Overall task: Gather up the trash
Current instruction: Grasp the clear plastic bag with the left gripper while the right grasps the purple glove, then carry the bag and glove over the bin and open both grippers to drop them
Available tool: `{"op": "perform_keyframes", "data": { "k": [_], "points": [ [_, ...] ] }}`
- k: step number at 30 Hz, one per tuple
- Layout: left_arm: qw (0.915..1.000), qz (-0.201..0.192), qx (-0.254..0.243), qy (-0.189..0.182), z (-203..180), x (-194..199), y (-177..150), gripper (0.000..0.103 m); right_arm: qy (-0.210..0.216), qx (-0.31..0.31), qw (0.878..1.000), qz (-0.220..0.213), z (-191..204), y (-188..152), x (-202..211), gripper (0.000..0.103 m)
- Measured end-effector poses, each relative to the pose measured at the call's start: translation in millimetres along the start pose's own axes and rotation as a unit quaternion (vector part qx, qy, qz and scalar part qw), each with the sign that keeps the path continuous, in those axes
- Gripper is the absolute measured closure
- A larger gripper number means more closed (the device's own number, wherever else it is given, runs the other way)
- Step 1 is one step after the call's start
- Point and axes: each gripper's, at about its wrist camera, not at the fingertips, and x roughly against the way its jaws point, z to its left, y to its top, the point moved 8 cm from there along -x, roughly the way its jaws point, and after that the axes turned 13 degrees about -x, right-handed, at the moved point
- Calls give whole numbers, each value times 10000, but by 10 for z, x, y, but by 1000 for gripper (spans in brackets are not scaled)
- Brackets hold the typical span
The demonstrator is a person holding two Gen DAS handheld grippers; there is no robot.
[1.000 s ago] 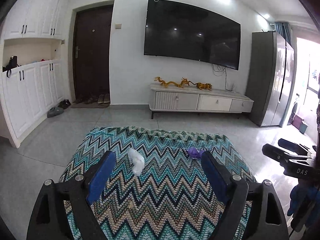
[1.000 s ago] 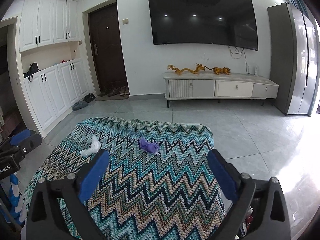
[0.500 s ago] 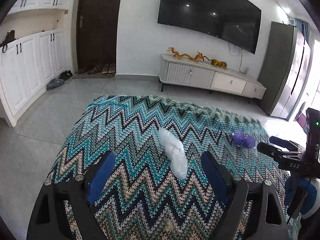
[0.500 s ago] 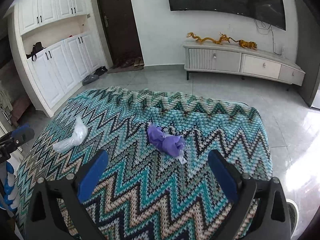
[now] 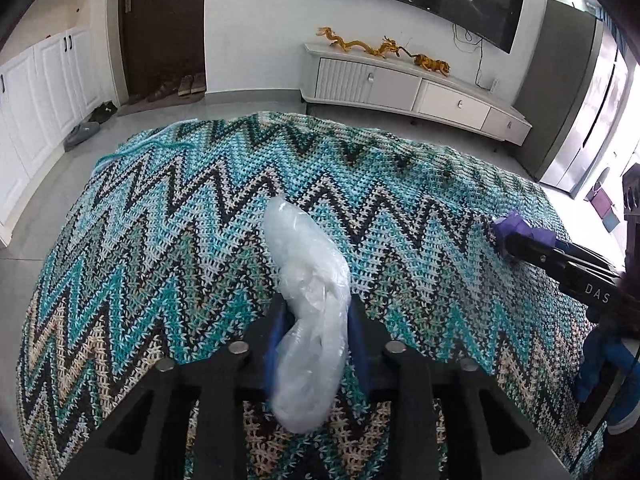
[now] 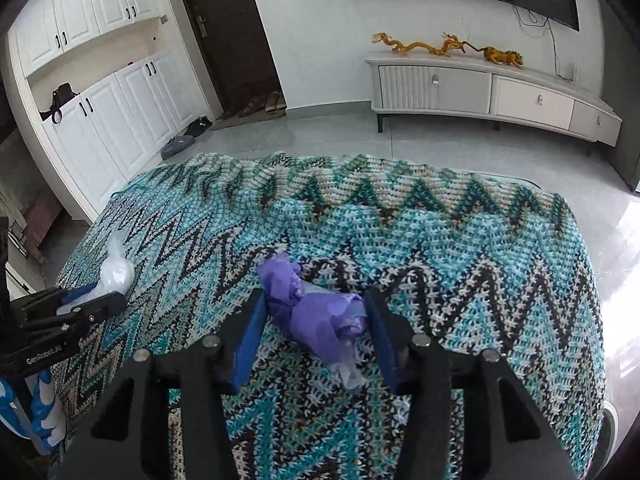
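Zigzag knitted blanket (image 5: 168, 216) under both my claws, trash on it.
My left gripper (image 5: 314, 320) has just been closing and now pinches the crumpled clear plastic bag (image 5: 308, 280) at its near end. My right gripper (image 6: 316, 320) has been narrowing around the purple wad (image 6: 316, 316), pads at its sides. Both look light, soft and slippery; grip the bunched middle.

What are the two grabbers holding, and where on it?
Left gripper pinches the clear plastic bag near its lower end. Right gripper has closed around the purple bag's middle; firm contact isn't clear.
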Motion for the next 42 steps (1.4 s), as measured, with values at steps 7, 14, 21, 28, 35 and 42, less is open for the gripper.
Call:
{"op": "perform_keyframes", "data": {
  "k": [7, 14, 21, 28, 35, 42],
  "points": [
    [9996, -263, -37, 83, -40, 372, -90, 78, 105, 85, 9999, -98, 123, -177, 309, 58],
    [9982, -537, -148, 215, -216, 994, -250, 78, 287, 140, 9989, -351, 289, -445, 999, 58],
    [9928, -1037, -464, 385, -498, 1732, -271, 78, 170, 100, 9969, -760, 249, -714, 1828, 58],
    [9837, -1551, -806, 424, -848, 2391, -307, 78, 3, 4, 9931, -1175, 86, -920, 2555, 58],
    [9744, -1915, -1073, 479, -1170, 2863, -354, 78, -31, -27, 9891, -1470, 22, -1151, 3030, 58],
    [9710, -1945, -1324, 418, -1492, 2996, -357, 78, 40, -199, 9856, -1677, -149, -1340, 3303, 58]
  ]
}}
